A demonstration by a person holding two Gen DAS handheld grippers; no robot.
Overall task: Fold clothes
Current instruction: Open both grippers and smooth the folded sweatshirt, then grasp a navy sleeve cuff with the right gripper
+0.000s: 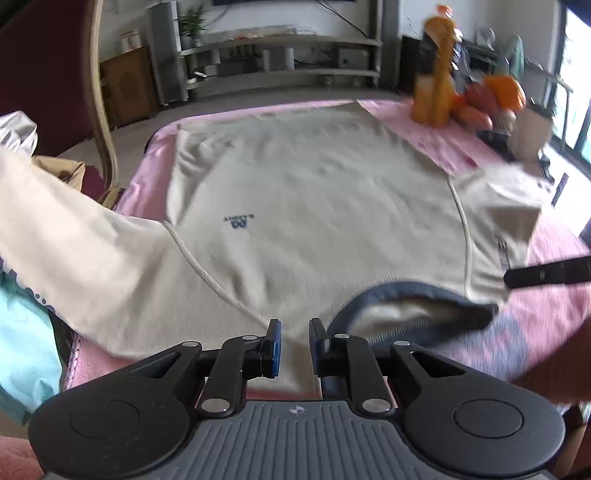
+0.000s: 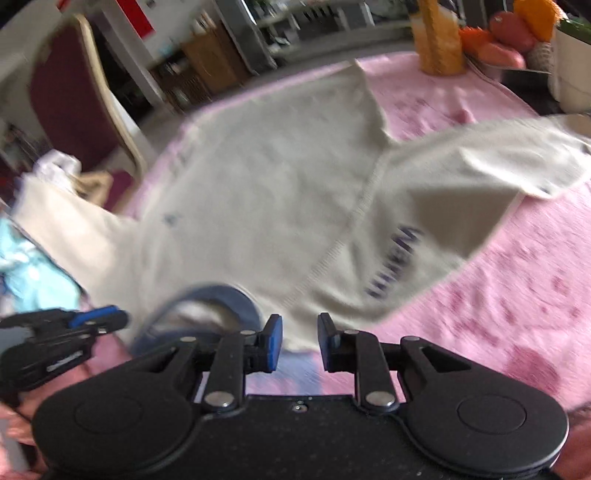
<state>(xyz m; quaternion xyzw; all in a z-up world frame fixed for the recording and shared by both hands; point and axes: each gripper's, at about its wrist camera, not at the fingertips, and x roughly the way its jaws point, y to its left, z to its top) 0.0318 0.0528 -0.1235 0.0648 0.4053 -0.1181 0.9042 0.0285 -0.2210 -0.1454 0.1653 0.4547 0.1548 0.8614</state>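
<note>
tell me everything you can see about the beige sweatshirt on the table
The beige sweatshirt lies spread flat, front up, on the pink table cover, its navy-trimmed collar nearest the cameras. It looks like soft fleece, with a small navy chest logo and navy lettering on one sleeve. The other sleeve trails off the table edge. Neither open gripper holds it.

1. A table under a pink cloth (image 1: 454,147) filled the middle of both views, its far edge curving across the upper part of the frame.
2. A beige sweatshirt (image 1: 314,192) lay spread flat on the cloth, navy collar toward the bottom centre, one sleeve trailing off the left edge.
3. A yellow-orange object (image 1: 436,74), blurred, stood on the cloth at upper right, with orange rounded things (image 2: 513,33) beside it.
</note>
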